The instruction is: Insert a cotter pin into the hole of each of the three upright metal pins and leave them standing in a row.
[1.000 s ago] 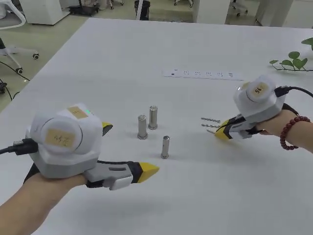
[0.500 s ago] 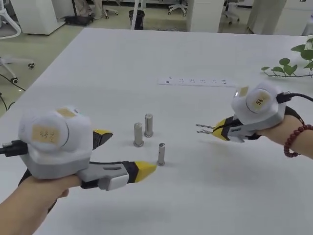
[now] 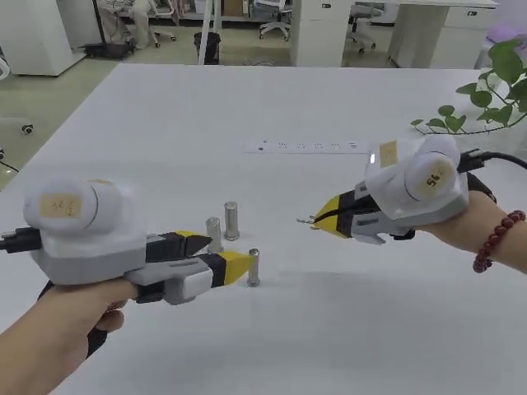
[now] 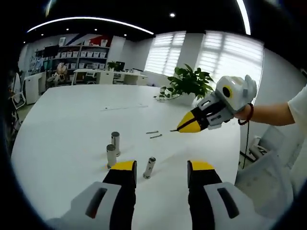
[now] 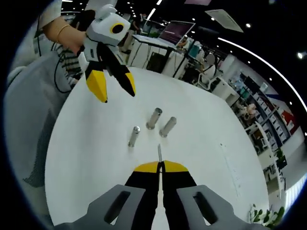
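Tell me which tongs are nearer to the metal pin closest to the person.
Left. The left tongs are open just beside the front pin; the right tongs hang farther off, gripping a cotter pin.

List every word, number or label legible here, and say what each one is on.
"35", tilted and not certain: right sticker, on the right gripper.
Handwritten marks, too blurred to read: left sticker, on the left gripper.
Power strip: nothing on it is large enough to read.

Left gripper and right gripper: grey-white shells, black jaws tipped yellow, tan stickers, the right's reading maybe 35. Black cables behind. Red-brown bead bracelet, white short sleeve.
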A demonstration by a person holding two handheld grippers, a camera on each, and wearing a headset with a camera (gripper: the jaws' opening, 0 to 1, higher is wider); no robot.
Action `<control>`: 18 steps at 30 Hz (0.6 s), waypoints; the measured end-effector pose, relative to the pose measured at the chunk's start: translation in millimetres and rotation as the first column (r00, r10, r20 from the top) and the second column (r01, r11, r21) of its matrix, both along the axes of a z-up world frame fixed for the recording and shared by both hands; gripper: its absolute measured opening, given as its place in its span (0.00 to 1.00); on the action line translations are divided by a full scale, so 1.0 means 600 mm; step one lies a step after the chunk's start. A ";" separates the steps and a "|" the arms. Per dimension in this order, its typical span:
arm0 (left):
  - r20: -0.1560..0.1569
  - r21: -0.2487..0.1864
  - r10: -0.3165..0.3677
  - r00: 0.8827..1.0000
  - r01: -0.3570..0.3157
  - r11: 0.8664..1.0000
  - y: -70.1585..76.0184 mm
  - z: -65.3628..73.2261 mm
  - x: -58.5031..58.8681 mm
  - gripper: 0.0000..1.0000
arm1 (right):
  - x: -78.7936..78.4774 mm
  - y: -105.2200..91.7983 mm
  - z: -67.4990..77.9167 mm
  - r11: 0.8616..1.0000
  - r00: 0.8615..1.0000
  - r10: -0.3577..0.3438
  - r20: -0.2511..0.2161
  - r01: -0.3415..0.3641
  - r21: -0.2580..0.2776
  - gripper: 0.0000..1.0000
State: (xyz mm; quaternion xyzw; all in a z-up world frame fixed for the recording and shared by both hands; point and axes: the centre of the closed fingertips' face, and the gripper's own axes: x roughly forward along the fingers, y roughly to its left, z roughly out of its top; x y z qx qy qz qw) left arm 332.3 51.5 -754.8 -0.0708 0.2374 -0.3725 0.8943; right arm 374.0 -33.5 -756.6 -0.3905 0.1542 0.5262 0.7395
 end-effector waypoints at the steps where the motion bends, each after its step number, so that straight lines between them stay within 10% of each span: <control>1: -0.012 -0.011 -0.002 1.000 0.002 1.000 -0.003 0.000 0.000 0.40 | 0.002 0.002 0.001 1.000 1.000 0.010 0.004 -0.010 0.003 0.01; 12: -0.113 -0.221 -0.033 0.993 0.007 0.975 -0.032 0.015 -0.008 0.20 | -0.059 0.055 0.039 0.988 0.986 0.156 0.059 -0.155 -0.015 0.01; 18: -0.134 -0.261 -0.037 0.990 0.001 0.965 -0.034 0.018 -0.009 0.12 | -0.078 0.069 0.041 0.981 0.980 0.192 0.055 -0.191 -0.012 0.01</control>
